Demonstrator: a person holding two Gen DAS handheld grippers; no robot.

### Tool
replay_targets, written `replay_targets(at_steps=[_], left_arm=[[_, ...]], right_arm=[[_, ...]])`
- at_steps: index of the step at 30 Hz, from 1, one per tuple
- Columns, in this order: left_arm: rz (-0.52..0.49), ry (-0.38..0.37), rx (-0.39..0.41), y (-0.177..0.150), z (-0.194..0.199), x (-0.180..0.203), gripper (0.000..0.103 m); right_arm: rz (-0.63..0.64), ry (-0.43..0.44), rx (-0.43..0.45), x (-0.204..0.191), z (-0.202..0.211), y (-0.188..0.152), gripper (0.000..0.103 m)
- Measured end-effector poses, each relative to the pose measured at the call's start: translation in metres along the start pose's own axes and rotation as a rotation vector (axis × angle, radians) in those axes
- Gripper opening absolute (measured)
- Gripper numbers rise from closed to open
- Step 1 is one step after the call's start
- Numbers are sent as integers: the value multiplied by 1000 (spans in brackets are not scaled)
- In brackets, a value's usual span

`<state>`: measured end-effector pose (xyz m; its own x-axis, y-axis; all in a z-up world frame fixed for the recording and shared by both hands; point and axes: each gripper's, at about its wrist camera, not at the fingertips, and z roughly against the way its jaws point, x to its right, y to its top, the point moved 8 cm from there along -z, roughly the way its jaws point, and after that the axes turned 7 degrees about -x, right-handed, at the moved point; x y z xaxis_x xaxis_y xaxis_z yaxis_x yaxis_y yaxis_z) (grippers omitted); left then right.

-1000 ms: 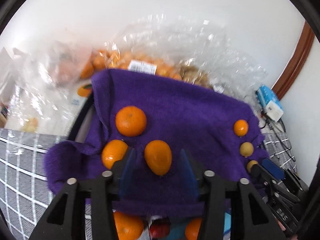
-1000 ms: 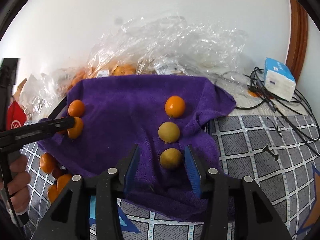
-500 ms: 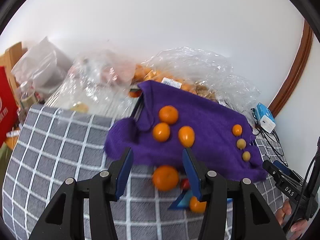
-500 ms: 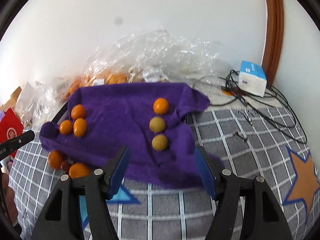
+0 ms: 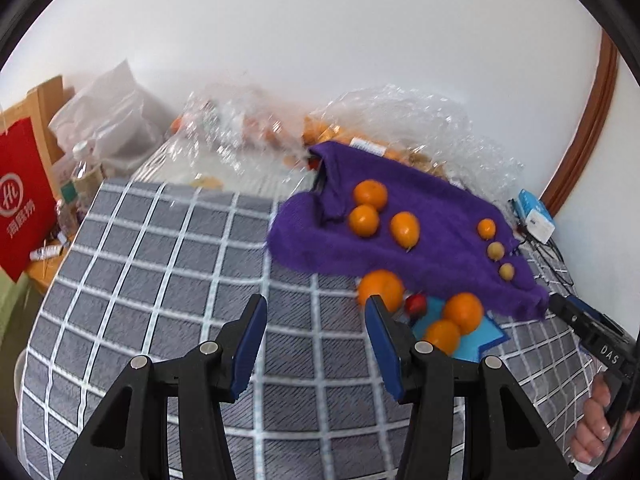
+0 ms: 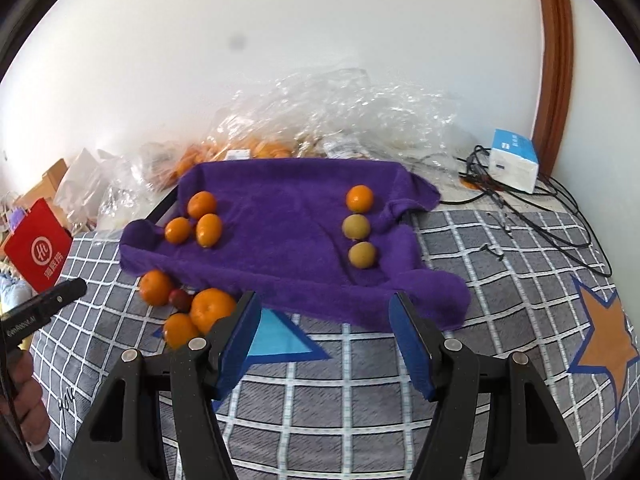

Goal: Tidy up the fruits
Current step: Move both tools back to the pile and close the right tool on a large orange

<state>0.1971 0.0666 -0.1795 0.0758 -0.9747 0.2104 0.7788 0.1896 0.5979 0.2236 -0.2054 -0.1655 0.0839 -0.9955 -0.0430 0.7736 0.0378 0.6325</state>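
Six fruits (image 6: 360,199) on purple towel (image 6: 280,232)

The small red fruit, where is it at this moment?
In the right wrist view the small red fruit lies low on the left, on the checked cloth just off the purple towel, among three oranges.

Fuzzy purple towel (image 6: 280,240); round orange citrus fruits (image 6: 202,204); two yellow-green round fruits (image 6: 355,227); grey bedspread with white grid lines (image 5: 160,264); orange star patch, blue-edged (image 6: 604,332).
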Motion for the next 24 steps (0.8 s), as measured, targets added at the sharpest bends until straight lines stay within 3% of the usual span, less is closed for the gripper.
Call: replay_targets(at_steps=[4, 6, 11, 15, 24], left_arm=[[16, 23, -24, -9, -13, -14, 49], [19, 34, -35, -13, -20, -20, 49], [41, 43, -49, -16, -32, -33, 49], [61, 13, -68, -22, -41, -38, 49], [34, 14, -40, -28, -36, -35, 56]], right_arm=[[6, 29, -25, -15, -10, -6, 53], [12, 51, -44, -23, -17, -10, 52], [37, 95, -79, -48, -31, -12, 53], [72, 97, -83, -68, -39, -10, 63], [88, 80, -140, -86, -71, -9, 63]])
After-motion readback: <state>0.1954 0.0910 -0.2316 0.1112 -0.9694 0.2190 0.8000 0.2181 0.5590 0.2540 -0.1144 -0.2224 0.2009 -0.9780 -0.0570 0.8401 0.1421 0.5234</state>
